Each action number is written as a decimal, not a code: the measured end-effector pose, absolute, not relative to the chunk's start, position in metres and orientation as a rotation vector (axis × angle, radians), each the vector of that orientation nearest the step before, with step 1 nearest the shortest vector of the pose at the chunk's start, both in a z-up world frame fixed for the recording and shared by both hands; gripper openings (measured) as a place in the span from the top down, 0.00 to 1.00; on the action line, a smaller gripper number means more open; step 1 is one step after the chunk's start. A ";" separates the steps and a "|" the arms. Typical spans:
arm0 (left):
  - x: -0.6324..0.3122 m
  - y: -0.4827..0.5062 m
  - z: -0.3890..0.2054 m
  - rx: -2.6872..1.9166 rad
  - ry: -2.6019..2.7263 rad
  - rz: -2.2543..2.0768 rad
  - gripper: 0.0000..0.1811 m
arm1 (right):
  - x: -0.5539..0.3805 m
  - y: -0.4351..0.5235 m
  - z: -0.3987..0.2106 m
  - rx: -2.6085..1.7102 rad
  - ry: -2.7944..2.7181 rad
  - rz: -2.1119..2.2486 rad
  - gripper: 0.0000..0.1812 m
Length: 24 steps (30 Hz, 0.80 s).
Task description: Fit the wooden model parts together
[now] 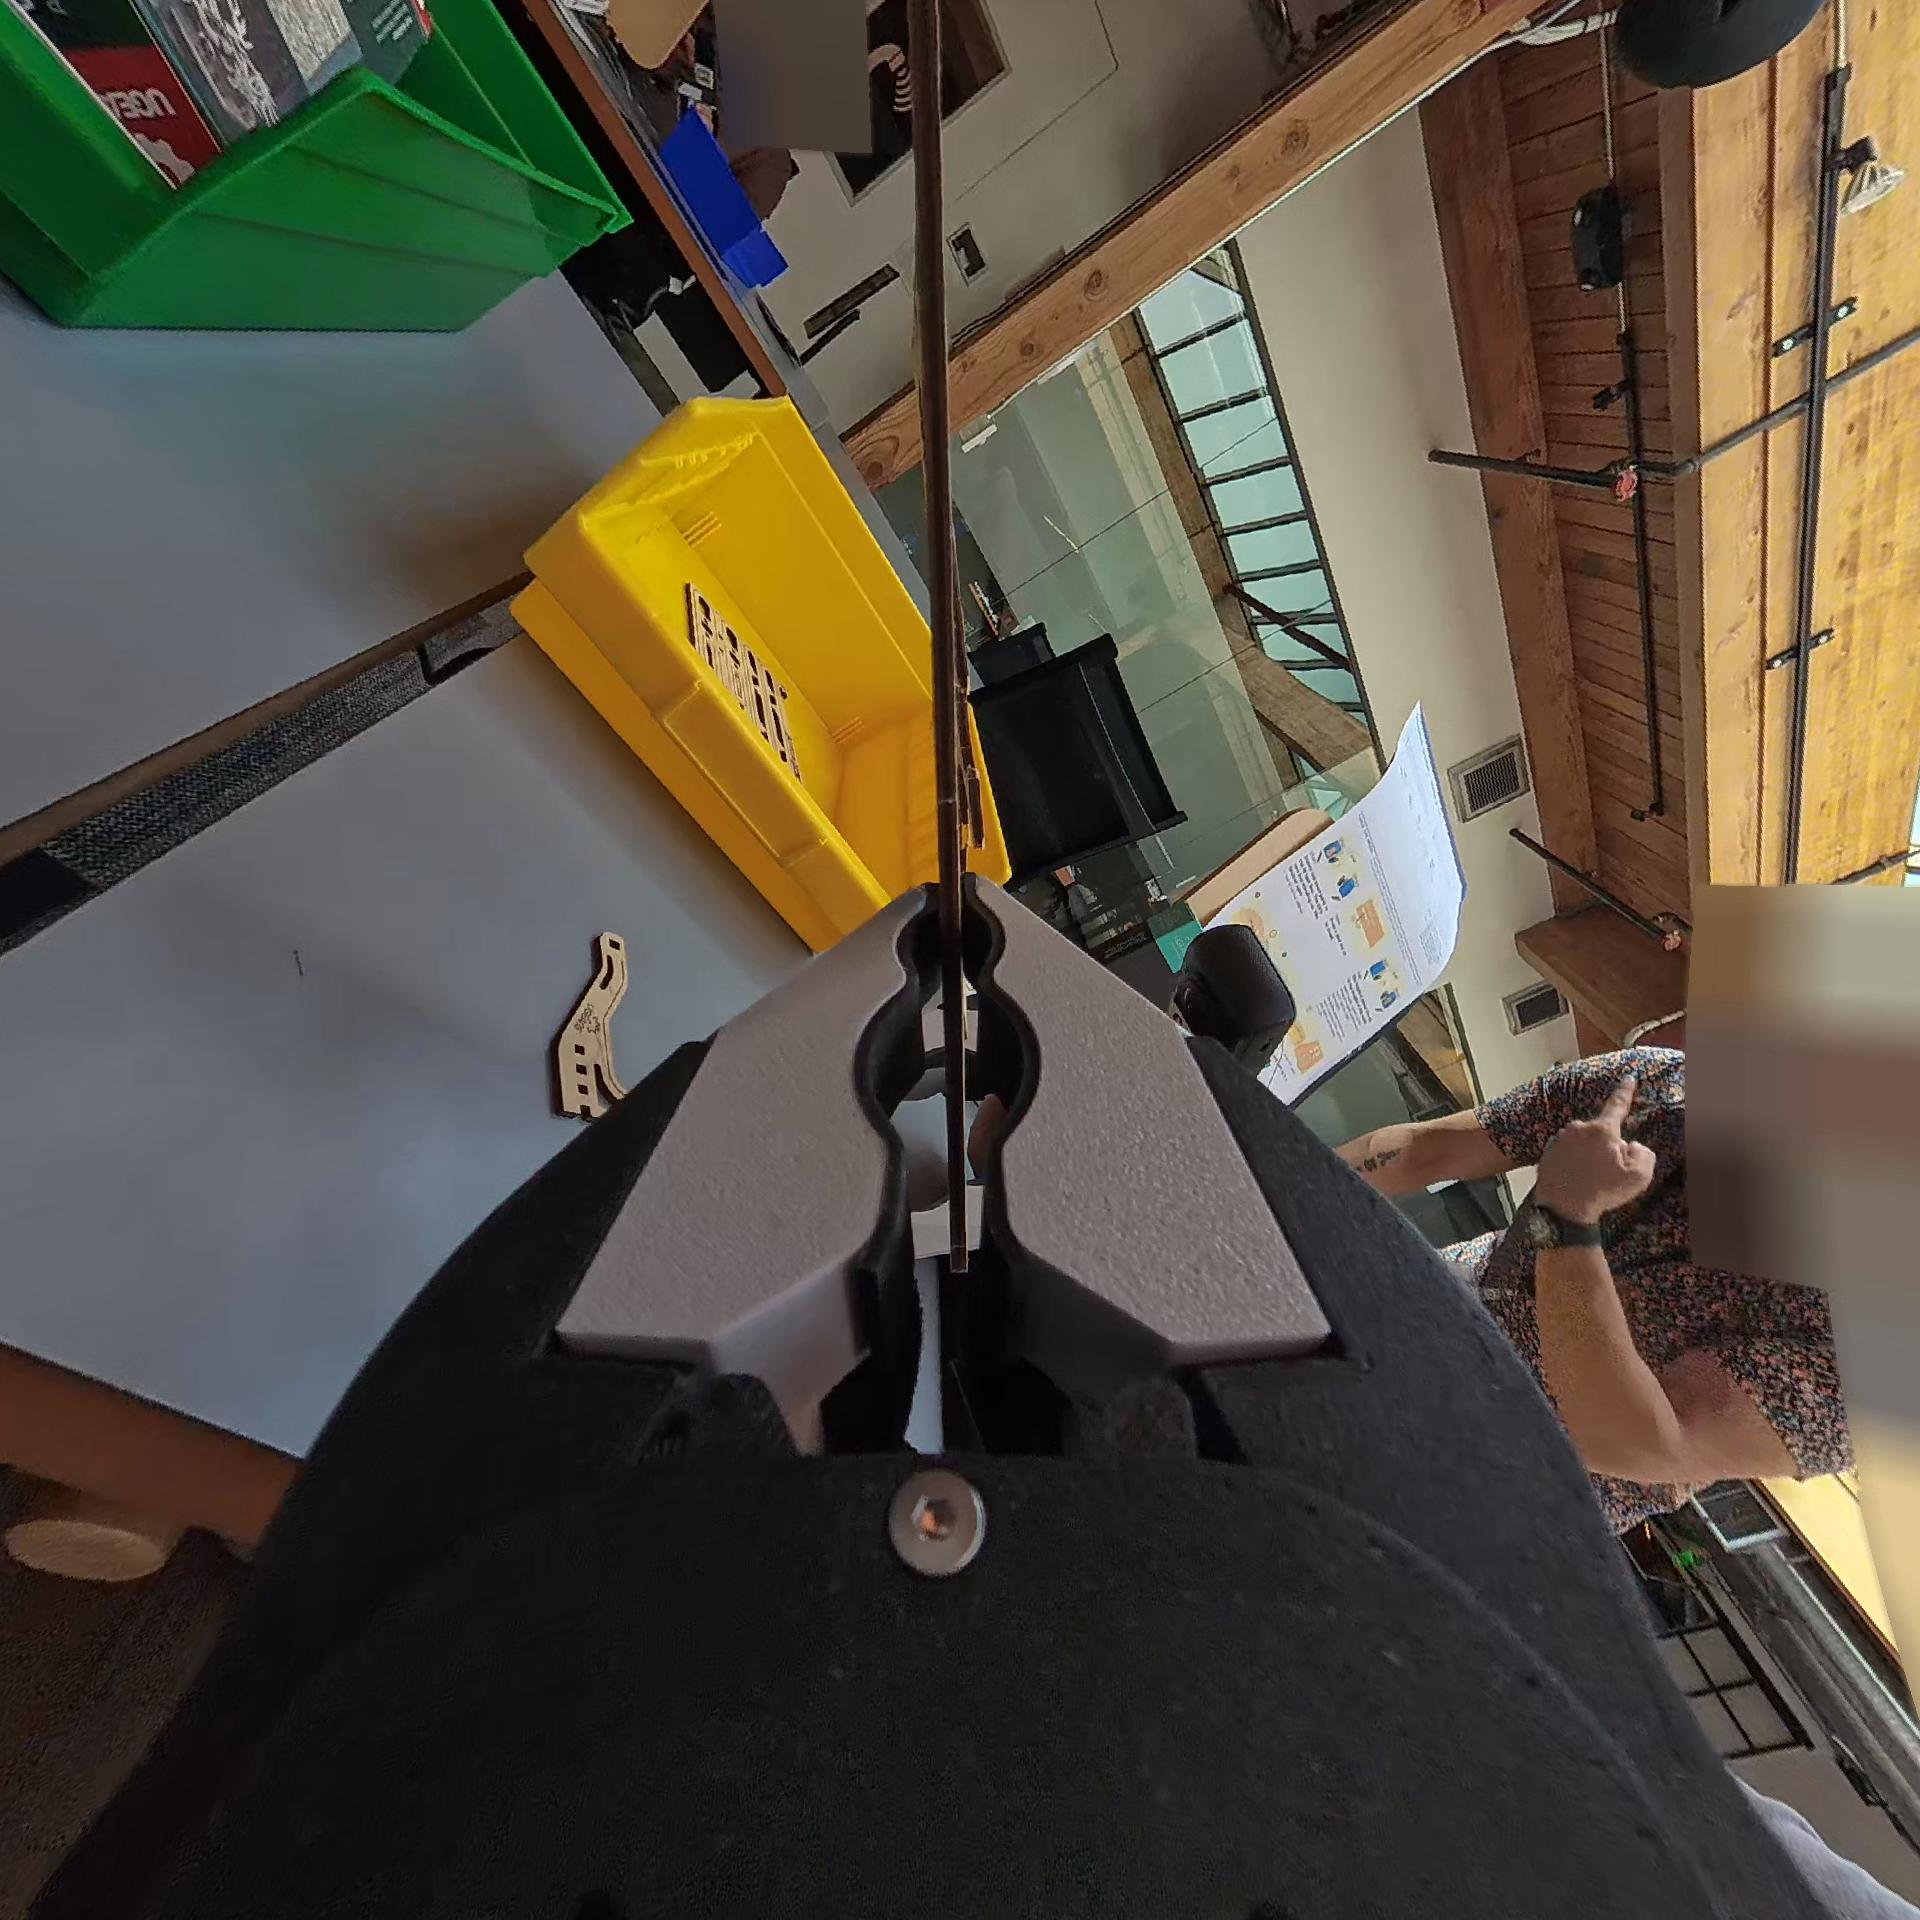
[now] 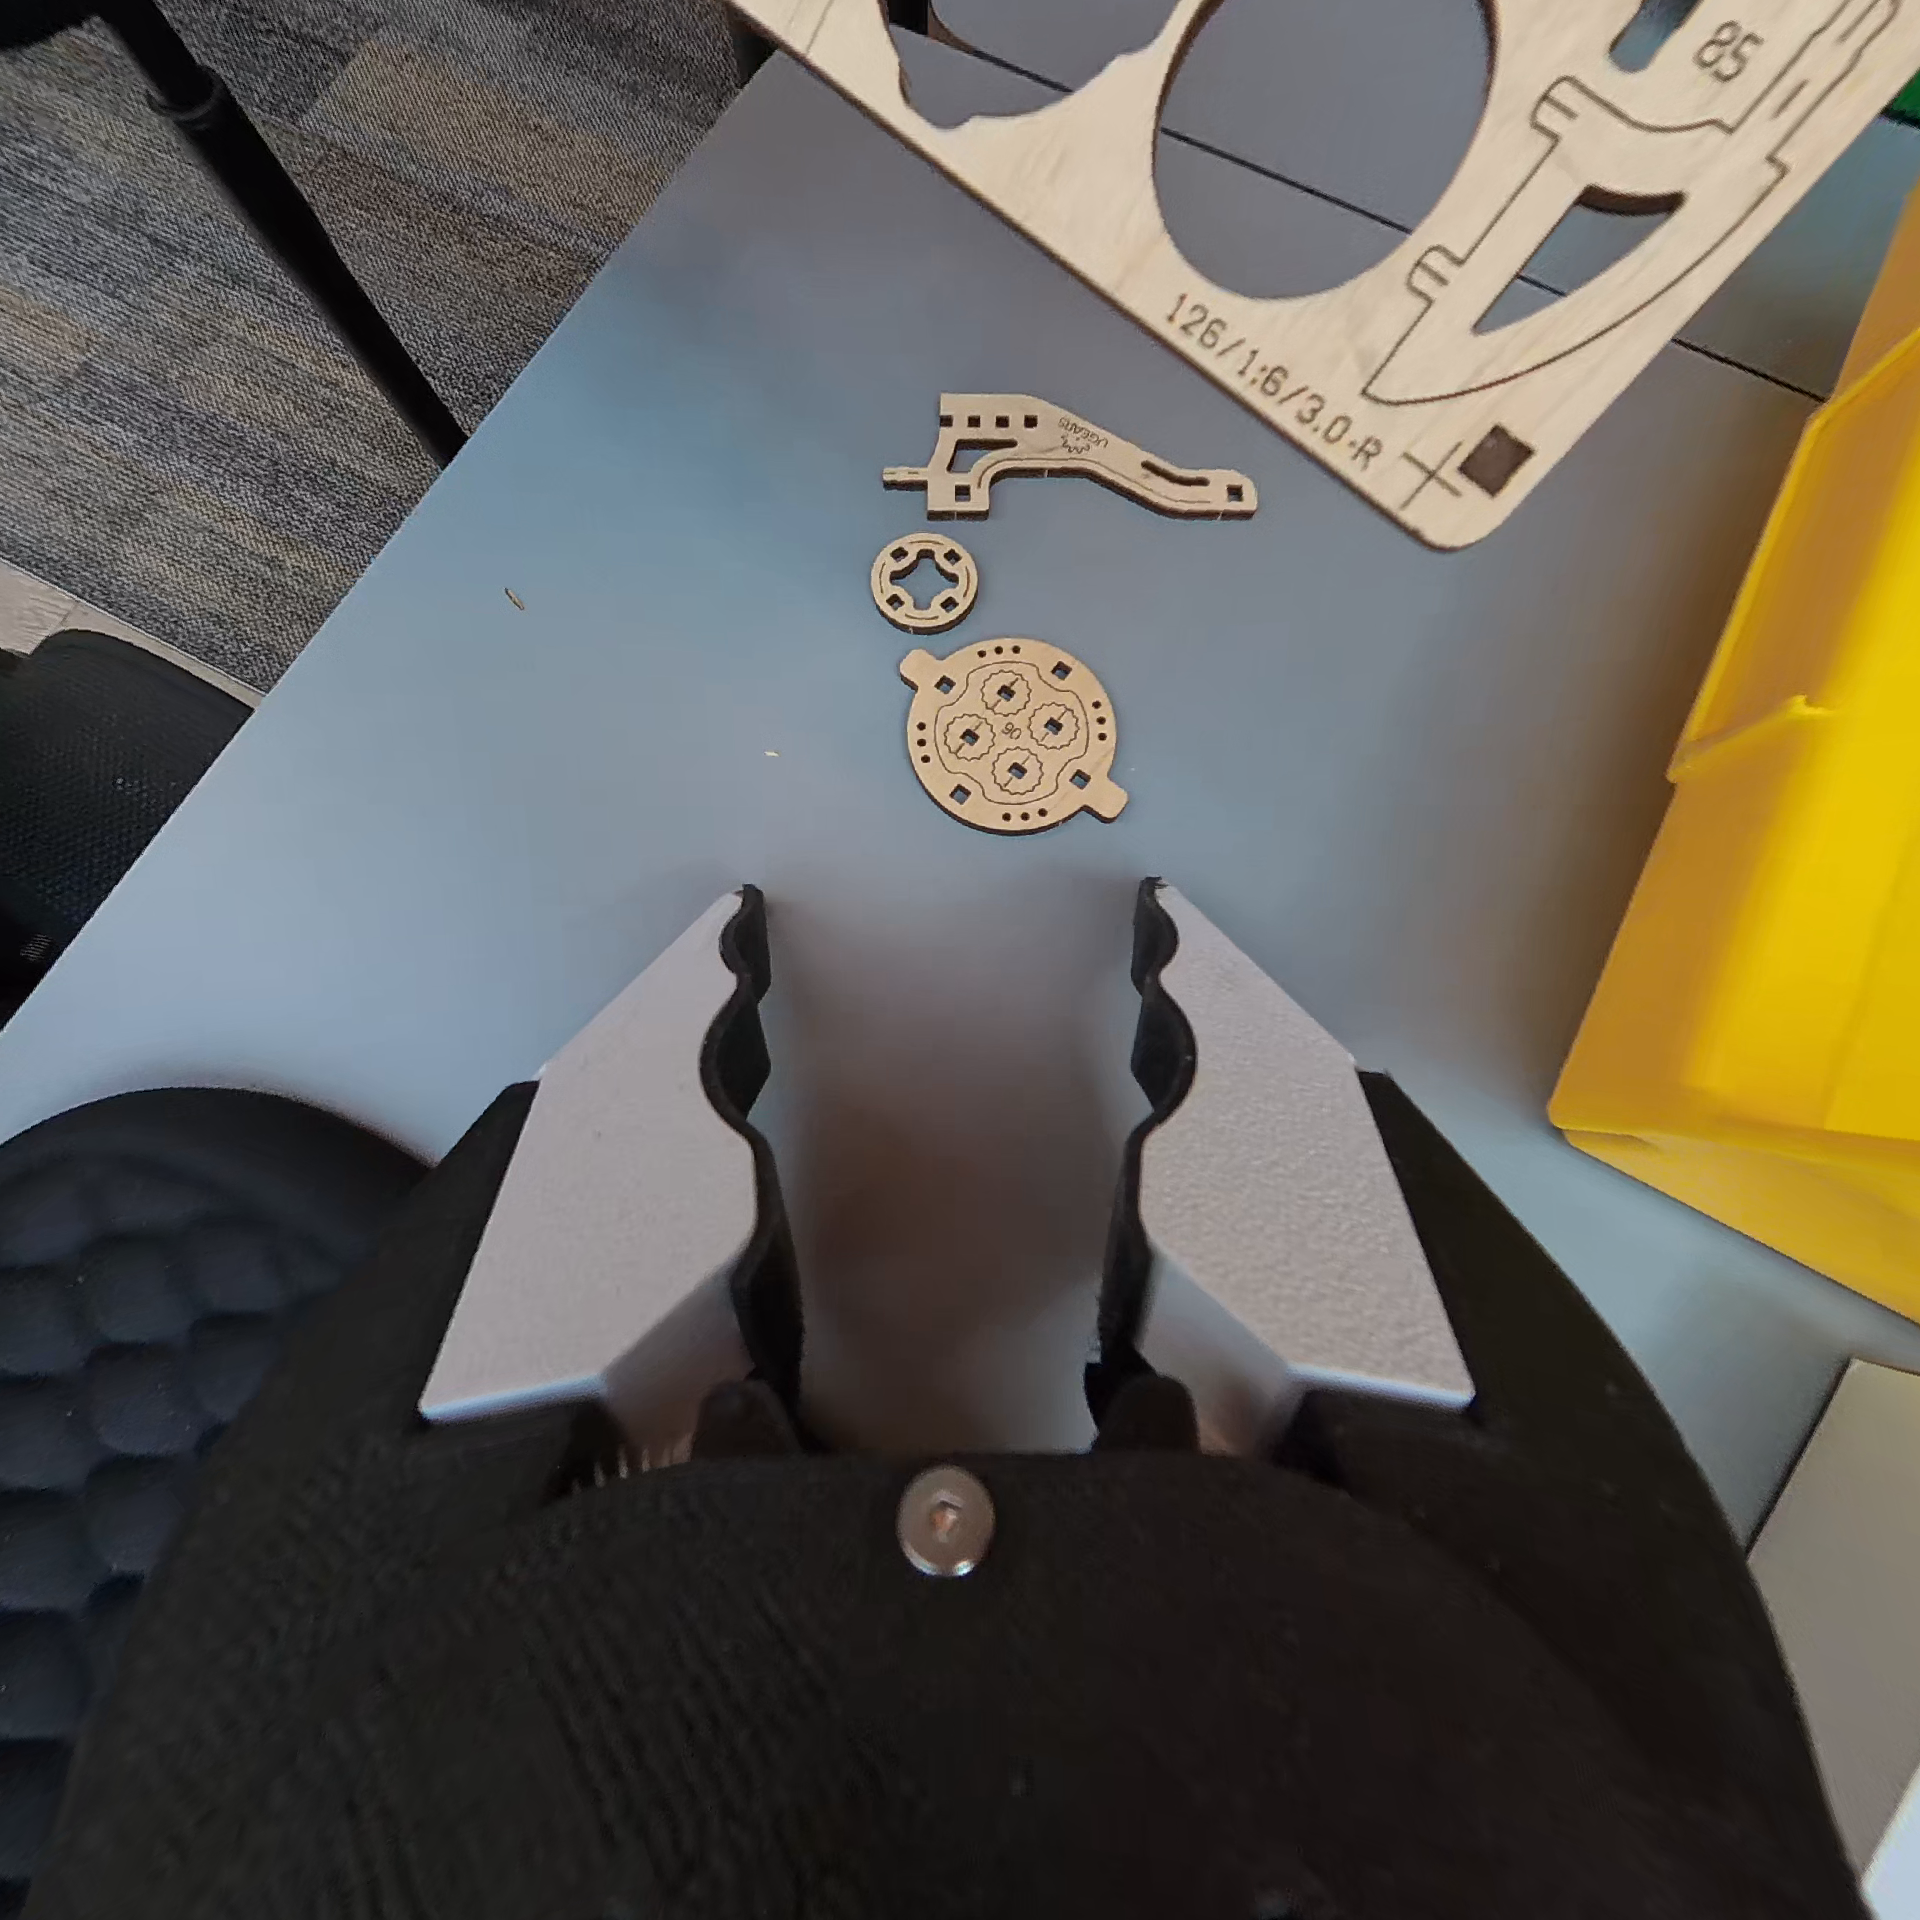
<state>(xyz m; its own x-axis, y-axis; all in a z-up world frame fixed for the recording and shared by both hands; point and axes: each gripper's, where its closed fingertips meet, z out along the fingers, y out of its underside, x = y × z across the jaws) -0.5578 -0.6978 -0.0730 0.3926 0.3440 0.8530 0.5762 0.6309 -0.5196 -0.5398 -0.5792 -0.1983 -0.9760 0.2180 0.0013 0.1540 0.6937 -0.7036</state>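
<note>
Plywood sheet [image 2: 1340, 260], pale with laser-cut outlines and empty cut-outs, is clamped edge-on in the left gripper [image 1: 961, 914]. Near its corner, three cut parts lie on the table [image 2: 520, 831]: bracket [image 2: 1060, 462], ring [image 2: 927, 582], perforated disc [image 2: 1013, 736]. Right gripper [image 2: 948, 894] stands wide, empty.

The wooden sheet [image 2: 1351, 281] is pale, thin plywood, matt, its laser-cut edges burnt dark brown. The round disc [image 2: 1013, 736], small ring [image 2: 926, 583] and bracket piece [image 2: 1060, 462] share that light, dry wood. The table [image 2: 582, 727] is smooth, matt grey-blue laminate. The yellow bin [image 1: 748, 644] is glossy moulded plastic. The right gripper [image 2: 948, 914] has grainy grey plastic fingers [image 2: 623, 1195], wavy black rubbery pads [image 2: 750, 1091] and a shiny metal screw [image 2: 945, 1525].
</note>
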 end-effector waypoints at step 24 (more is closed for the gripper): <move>-0.555 -0.699 -0.075 -0.938 -1.206 -0.185 1.00 | -0.527 -0.588 -0.196 -0.189 -2.832 1.126 0.76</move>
